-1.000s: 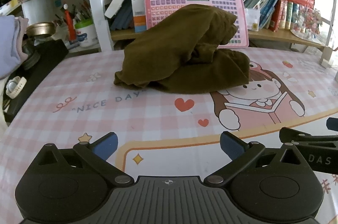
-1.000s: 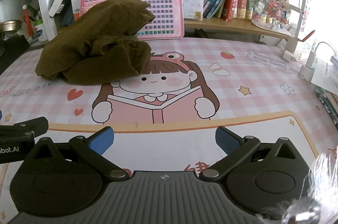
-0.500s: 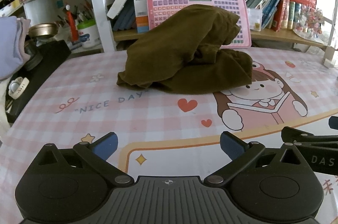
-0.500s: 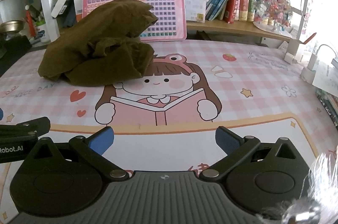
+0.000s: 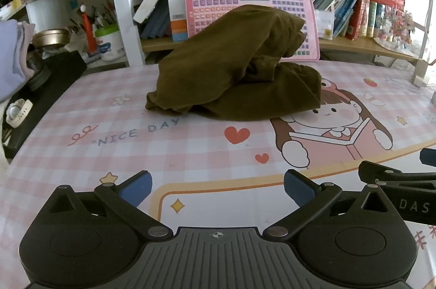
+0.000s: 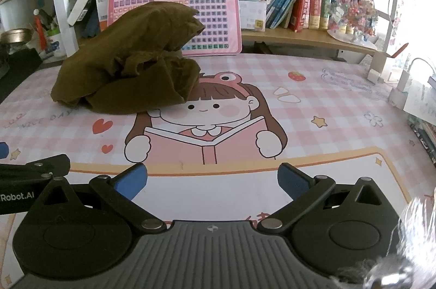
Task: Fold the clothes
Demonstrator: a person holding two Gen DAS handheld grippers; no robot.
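A crumpled olive-brown garment [image 5: 234,65] lies in a heap at the far side of the pink checked table mat [image 5: 163,147]. It also shows in the right wrist view [image 6: 130,65], at the left. My left gripper [image 5: 217,186] is open and empty, low over the near part of the mat, well short of the garment. My right gripper [image 6: 212,178] is open and empty too, beside the left one and to the right of the heap.
A pink toy keyboard [image 5: 250,2] leans against the bookshelf behind the garment. Books [image 6: 299,2] fill the shelf. A black case [image 5: 41,87] with a white watch lies at the left edge. A pen cup [image 5: 107,41] stands behind it. Chargers and cables [image 6: 403,81] sit at the right.
Both grippers have pulled slightly toward the garment's left and tilted; the garment sits a little lower and further right in the views. The garment itself has not moved.
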